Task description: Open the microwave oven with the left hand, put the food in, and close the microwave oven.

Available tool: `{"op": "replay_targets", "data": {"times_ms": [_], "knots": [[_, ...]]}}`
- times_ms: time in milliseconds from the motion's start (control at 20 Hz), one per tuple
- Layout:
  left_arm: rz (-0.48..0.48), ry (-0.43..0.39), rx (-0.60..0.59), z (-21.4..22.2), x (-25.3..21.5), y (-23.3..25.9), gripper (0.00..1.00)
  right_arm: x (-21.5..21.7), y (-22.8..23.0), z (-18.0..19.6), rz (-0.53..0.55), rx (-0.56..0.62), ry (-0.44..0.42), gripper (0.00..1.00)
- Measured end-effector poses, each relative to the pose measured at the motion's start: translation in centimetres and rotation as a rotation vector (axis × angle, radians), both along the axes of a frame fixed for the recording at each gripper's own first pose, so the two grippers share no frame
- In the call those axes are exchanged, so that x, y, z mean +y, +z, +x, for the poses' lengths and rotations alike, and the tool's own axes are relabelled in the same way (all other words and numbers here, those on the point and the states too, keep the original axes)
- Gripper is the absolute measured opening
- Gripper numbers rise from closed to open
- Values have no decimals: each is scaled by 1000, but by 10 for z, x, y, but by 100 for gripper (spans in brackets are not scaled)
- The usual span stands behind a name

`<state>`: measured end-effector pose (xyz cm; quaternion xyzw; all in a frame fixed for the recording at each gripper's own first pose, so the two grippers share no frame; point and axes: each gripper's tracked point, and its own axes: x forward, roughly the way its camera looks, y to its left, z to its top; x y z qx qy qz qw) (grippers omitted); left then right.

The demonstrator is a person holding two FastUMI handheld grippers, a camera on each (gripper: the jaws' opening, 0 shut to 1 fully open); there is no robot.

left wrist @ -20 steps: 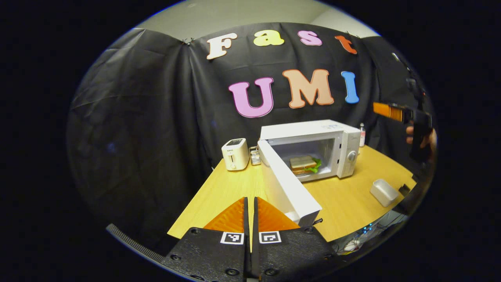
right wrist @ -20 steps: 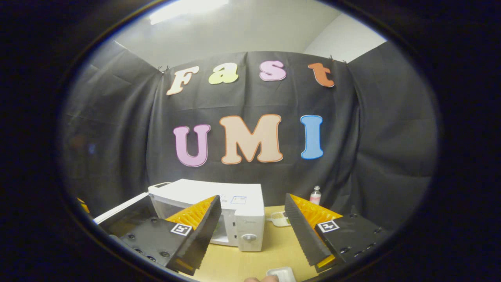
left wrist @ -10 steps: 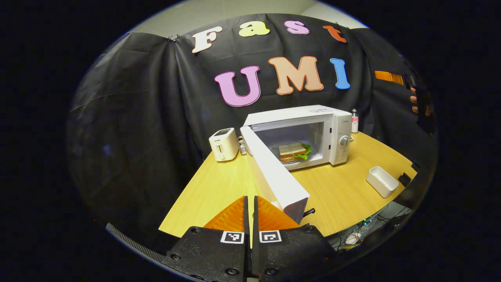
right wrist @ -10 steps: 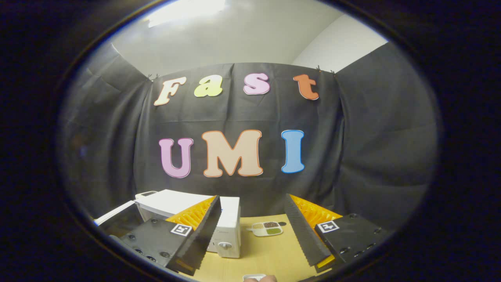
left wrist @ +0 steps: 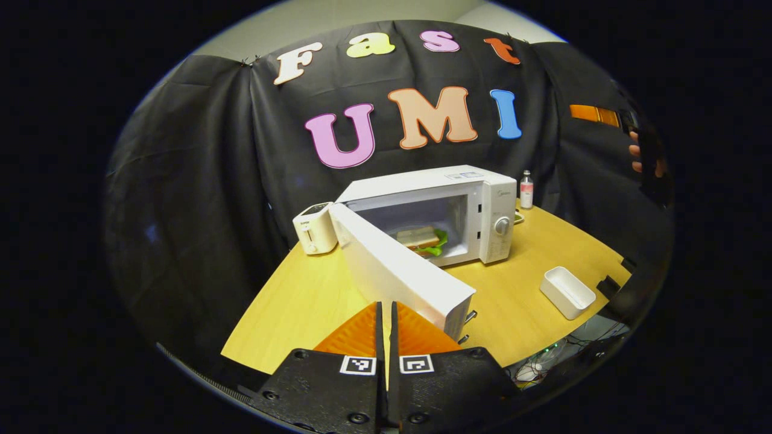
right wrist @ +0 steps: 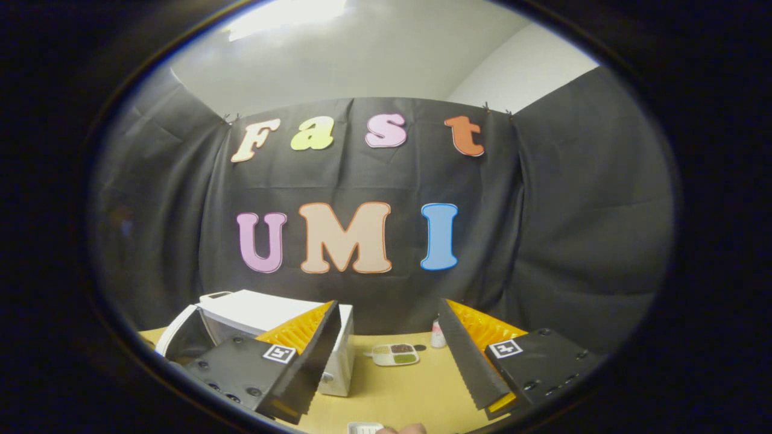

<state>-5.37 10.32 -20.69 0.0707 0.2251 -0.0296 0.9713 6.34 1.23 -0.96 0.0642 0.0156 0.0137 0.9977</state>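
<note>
Microwave [left wrist: 447,199] label unreadable (too small).

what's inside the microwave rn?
A sandwich with green lettuce lies inside the microwave. The open door covers its left end and the cavity floor there.

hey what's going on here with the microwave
A person with a gripper in each hand is heating up food. The sandwich already sits inside the microwave, whose door hangs partly open. The left gripper, jaws shut on nothing, is right by the door's free edge, likely to push it closed. The right gripper is held up and away with its jaws open, empty.
</note>
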Motion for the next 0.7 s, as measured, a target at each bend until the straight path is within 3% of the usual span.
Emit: {"op": "replay_targets", "data": {"times_ms": [50,200,250,550,600,700], "knots": [[0,-7,1,2,-5,-1,0,-2,1,1,1,-2,6,92],[-9,-27,9,13,-27,-6,0,-10,-1,6,-8,1,19,92],[-15,-33,10,16,-34,-8,0,-16,0,8,-13,-2,18,99],[-25,-68,32,36,-76,-23,0,-40,2,20,-11,-10,15,99],[-28,-75,34,41,-83,-23,0,-42,4,21,-12,-16,13,92],[-34,-89,38,51,-97,-26,0,-45,4,24,-14,-24,13,92]]}}
